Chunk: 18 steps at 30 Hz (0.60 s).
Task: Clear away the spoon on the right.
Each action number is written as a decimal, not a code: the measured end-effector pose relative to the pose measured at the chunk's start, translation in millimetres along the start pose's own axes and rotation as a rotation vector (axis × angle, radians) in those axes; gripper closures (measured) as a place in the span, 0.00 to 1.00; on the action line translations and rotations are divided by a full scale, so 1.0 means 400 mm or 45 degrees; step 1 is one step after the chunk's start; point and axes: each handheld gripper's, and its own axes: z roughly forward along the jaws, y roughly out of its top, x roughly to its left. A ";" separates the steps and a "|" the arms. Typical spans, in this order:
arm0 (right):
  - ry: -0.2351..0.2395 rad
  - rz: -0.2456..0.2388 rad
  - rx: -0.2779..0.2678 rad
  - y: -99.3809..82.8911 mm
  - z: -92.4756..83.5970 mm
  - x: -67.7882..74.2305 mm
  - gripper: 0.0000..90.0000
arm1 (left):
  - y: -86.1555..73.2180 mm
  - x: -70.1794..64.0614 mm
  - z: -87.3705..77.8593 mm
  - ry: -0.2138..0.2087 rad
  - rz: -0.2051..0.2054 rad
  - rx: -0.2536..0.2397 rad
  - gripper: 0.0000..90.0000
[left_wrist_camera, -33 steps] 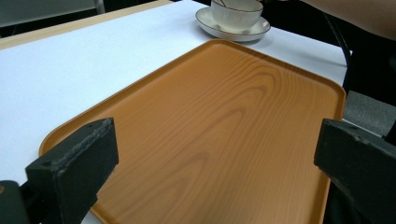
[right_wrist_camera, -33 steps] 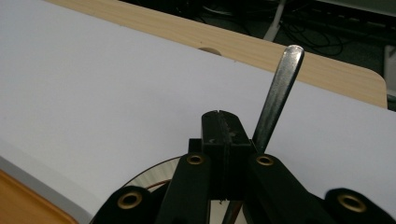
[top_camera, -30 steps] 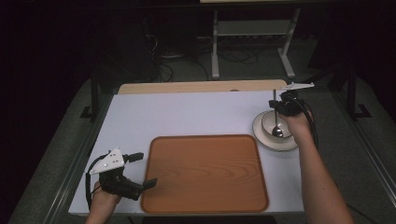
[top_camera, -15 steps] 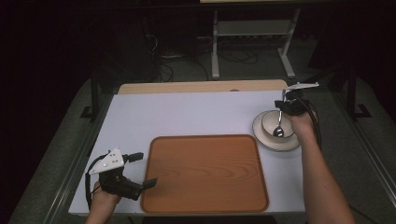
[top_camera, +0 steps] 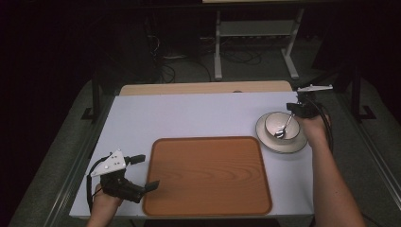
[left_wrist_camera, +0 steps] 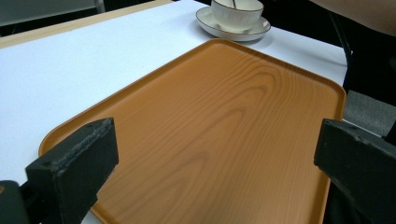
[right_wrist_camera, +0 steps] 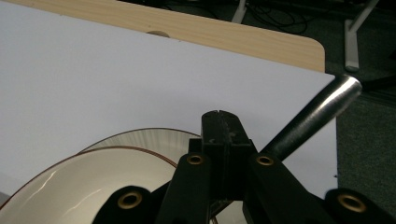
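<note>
Metal gleams in the high view where one spoon (top_camera: 283, 127) leans in the single white bowl (top_camera: 281, 125), its scoop down inside and its handle rising toward the right gripper (top_camera: 297, 109); the black fingers there are clamped on the upper part of that handle. One bowl sits on one saucer (top_camera: 281, 140) at the right side of the white table (top_camera: 198, 116), and one wooden tray (top_camera: 207, 175) lies bare in the middle, well apart from the saucer. At the near left corner the left gripper (top_camera: 144, 172) rests with its fingers spread and nothing between them, one tip just over the tray's left edge. From the left gripper view, two black fingers (left_wrist_camera: 74, 163) stand wide apart over the tray (left_wrist_camera: 224, 121), whose grain is plain to see, with the bowl (left_wrist_camera: 236, 11) and saucer (left_wrist_camera: 219, 30) far off beyond it. From the right gripper view, the fingers (right_wrist_camera: 224, 135) are pressed together on the spoon's handle (right_wrist_camera: 313, 116), which juts up to their right, its round end clear; the bowl's rim (right_wrist_camera: 93, 161) and the saucer (right_wrist_camera: 149, 137) lie below to the left.
</note>
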 end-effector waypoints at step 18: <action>-0.050 0.015 0.028 -0.045 -0.036 -0.029 0.99 | 0.000 -0.001 0.000 0.002 -0.001 -0.002 0.00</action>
